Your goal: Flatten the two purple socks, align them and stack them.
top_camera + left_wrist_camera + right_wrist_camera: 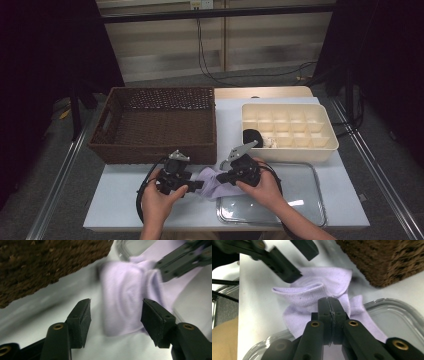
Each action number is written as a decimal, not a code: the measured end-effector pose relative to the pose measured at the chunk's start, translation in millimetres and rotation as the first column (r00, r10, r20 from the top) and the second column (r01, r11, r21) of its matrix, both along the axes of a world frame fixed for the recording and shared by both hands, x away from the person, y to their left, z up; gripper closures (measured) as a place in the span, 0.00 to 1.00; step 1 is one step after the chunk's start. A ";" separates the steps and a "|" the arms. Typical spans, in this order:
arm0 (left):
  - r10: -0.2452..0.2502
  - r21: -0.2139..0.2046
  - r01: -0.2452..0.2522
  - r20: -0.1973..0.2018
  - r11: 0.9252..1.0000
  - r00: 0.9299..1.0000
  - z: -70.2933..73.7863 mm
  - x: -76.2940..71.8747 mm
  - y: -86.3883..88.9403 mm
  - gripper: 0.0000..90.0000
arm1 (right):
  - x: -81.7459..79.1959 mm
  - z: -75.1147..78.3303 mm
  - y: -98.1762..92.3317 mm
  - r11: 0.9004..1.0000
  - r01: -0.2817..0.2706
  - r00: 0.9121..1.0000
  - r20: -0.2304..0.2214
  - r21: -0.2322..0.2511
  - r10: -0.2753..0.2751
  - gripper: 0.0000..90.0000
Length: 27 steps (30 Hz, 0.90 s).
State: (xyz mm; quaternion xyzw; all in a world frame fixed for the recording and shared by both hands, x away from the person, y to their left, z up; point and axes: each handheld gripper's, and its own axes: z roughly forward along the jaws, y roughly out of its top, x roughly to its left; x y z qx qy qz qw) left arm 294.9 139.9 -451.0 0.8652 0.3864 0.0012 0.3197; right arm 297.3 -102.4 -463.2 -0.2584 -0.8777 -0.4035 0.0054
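Just beyond the left gripper stands a dark woven basket, its near wall close above the jaws in the high view and looming at the upper left of the left gripper view, near the cloth's far side. Under the right gripper and stretching out behind it lies a shallow glass tray with a metal rim; that rim curves around both sides of the right gripper's jaws in the right gripper view. Farther off, past the right gripper, sits a cream compartment box with a black round thing tucked against its near left corner.

Between the two grippers, on the white table, lies the lilac cloth, a small soft knitted piece, crumpled into folds, with a ribbed, rolled hem showing just ahead of the right gripper's tips. One corner of it drapes over the tray's rim.

The right gripper's jaws are pressed together, pinching a fold of the cloth at its near edge. The left gripper's jaws stand spread apart; the cloth's bunched end lies ahead of them and toward the right jaw, and its pads do not press on it.
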 end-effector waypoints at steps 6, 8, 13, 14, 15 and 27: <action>-0.023 0.037 0.025 -0.045 0.999 0.999 -7.9 1.5 -2.8 0.77 | -3.7 -0.7 1.5 1.000 -0.006 1.000 0.011 -0.005 0.006 0.99; -0.012 0.029 0.014 -0.046 0.999 0.999 -6.1 1.8 -2.8 0.87 | -4.8 0.0 2.3 1.000 -0.009 1.000 0.008 -0.008 0.009 0.99; -0.008 0.012 0.008 -0.019 1.000 1.000 6.5 1.3 1.8 0.97 | -10.5 3.7 4.3 0.999 -0.032 0.999 0.006 0.013 0.032 0.99; -0.012 -0.002 0.012 0.007 1.000 1.000 13.9 0.0 1.9 0.97 | -12.5 4.8 5.2 0.999 -0.036 0.999 -0.003 0.026 0.036 0.99; -0.015 -0.011 0.015 0.014 1.000 1.000 15.8 -0.5 1.2 0.97 | -14.0 5.4 6.3 0.998 -0.045 0.999 -0.006 0.033 0.045 0.99; -0.093 0.014 0.093 0.041 0.996 0.995 12.3 -0.5 -12.3 0.96 | -14.0 23.5 6.2 1.000 0.011 0.990 0.141 0.014 -0.013 0.69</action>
